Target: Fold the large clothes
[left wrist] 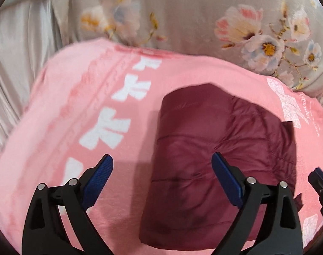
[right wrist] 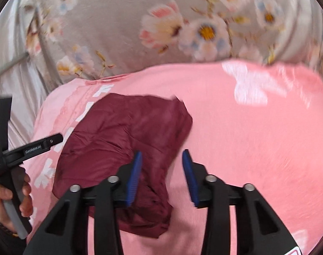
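Left wrist view: the left claw [left wrist: 162,165] is spread wide and holds nothing. It hangs above the near part of a folded maroon quilted jacket [left wrist: 221,148]. The jacket lies on a pink blanket [left wrist: 76,106] with white lettering. A grey floral bedcover [left wrist: 182,17] lies beyond, at the far side.

Right wrist view: the right claw [right wrist: 162,159] is open with a moderate gap and holds nothing, above the jacket's [right wrist: 119,131] near right edge. The person's left hand [right wrist: 10,197] grips the other tool at the left.

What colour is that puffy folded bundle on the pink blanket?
Dark maroon, quilted; the folded garment shows best in the left wrist view.
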The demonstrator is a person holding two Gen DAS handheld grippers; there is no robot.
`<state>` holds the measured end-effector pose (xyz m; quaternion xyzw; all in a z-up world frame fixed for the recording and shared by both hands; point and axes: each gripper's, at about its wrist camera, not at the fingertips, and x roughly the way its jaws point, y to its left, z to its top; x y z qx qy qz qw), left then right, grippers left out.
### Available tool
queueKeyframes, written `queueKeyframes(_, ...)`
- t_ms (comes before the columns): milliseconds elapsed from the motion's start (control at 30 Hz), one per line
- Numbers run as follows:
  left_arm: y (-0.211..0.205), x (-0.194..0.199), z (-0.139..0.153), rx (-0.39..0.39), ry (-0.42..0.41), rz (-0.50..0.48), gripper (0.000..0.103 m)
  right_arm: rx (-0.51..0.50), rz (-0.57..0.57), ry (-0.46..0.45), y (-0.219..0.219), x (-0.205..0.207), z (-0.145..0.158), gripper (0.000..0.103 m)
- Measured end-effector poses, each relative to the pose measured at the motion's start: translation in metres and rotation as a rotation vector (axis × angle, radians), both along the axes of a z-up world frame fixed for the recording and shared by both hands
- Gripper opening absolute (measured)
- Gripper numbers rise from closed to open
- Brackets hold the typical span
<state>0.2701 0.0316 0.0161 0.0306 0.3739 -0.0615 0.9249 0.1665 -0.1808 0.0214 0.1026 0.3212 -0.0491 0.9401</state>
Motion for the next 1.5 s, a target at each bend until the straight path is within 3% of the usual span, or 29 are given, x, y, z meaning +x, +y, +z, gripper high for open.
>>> queueKeyframes(67,-0.015,-0.001,0.005,0.026,0.0,-0.011,0.092,-0.086,-0.003,0.012,0.017,0.013,0.004,0.019)
queueKeyframes(200,-0.041,0.013,-0.005,0.068,0.038,0.003,0.092,-0.109,-0.025,0.059,0.022,0.041,-0.007,0.009)
queueKeyframes(433,-0.058,0.046,-0.041,0.096,0.12,0.035,0.092,-0.092,-0.067,0.157,0.011,0.083,-0.048,0.009)
queueKeyframes(567,-0.063,0.046,-0.056,0.128,0.081,0.031,0.095,-0.079,-0.059,0.17,0.007,0.087,-0.07,0.008)
queueKeyframes(800,-0.065,0.049,-0.068,0.116,0.061,0.029,0.098,-0.04,-0.062,0.145,0.002,0.086,-0.086,0.008)
queueKeyframes(1500,-0.068,0.043,-0.081,0.119,-0.036,0.038,0.098,-0.043,-0.067,0.136,0.004,0.087,-0.091,0.008)
